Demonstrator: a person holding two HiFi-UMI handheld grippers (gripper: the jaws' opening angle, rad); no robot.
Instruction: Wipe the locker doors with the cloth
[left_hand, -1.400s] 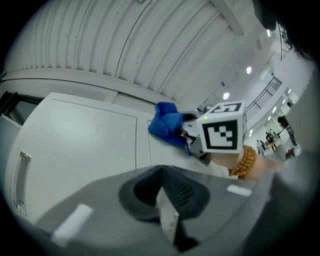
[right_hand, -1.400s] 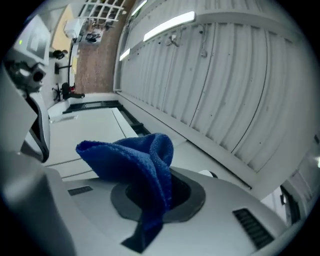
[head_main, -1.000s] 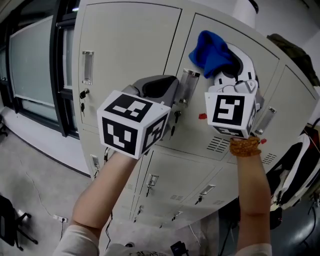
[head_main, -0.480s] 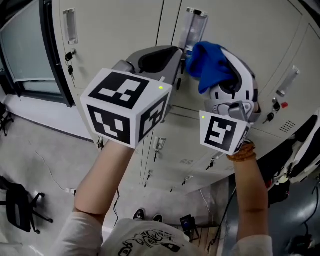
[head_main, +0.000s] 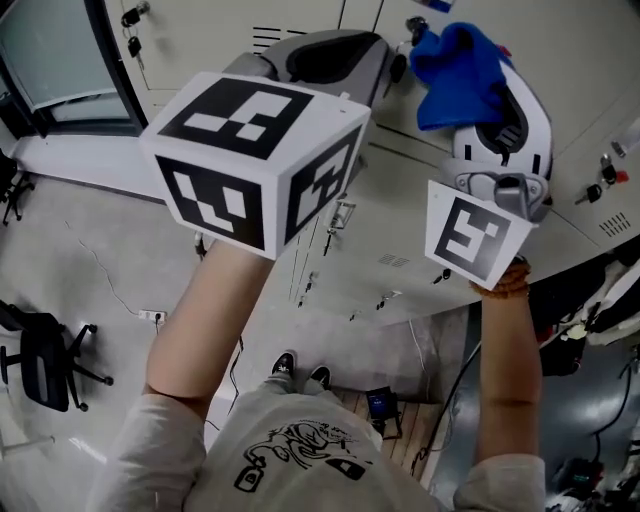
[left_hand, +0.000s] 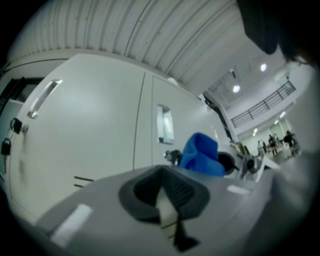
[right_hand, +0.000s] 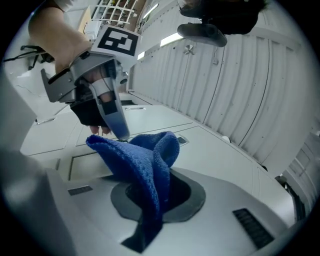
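Two handheld grippers, both up close against a bank of pale grey locker doors (head_main: 400, 225).

Left gripper (left_hand: 167, 210):
- Fingers pressed together, nothing between them.
- From the right gripper view, at 10 o'clock: one narrow blade aimed at a door, tip just beside the cloth's upper fold. Contact not readable.
- Marker cube (head_main: 255, 160) large at the centre of the head view, bare forearm (head_main: 210, 320) running down to 7 o'clock.

Right gripper (right_hand: 154, 196):
- Fingers clenched on the blue cloth (right_hand: 142, 160). One end tucked down in the slot, the rest bunched and standing up past the tips.
- In the head view, cloth at 1 o'clock, lying over a door close to the left gripper's nose. Pressed to the metal or just off it: cannot tell.
- Orange beaded bracelet (head_main: 505, 283) on the wrist behind this gripper.

Surroundings:
- Clear label holder (left_hand: 164, 124) on the door at 12 o'clock in the left gripper view, long pull handle (left_hand: 44, 97) at 10 o'clock.
- Keys (head_main: 130, 14) hanging from a lock at 11 o'clock in the head view.
- Black office chair (head_main: 45, 360) on the floor at 8 o'clock.
- Pair of shoes (head_main: 300, 370) at 6 o'clock, at the lockers' foot.
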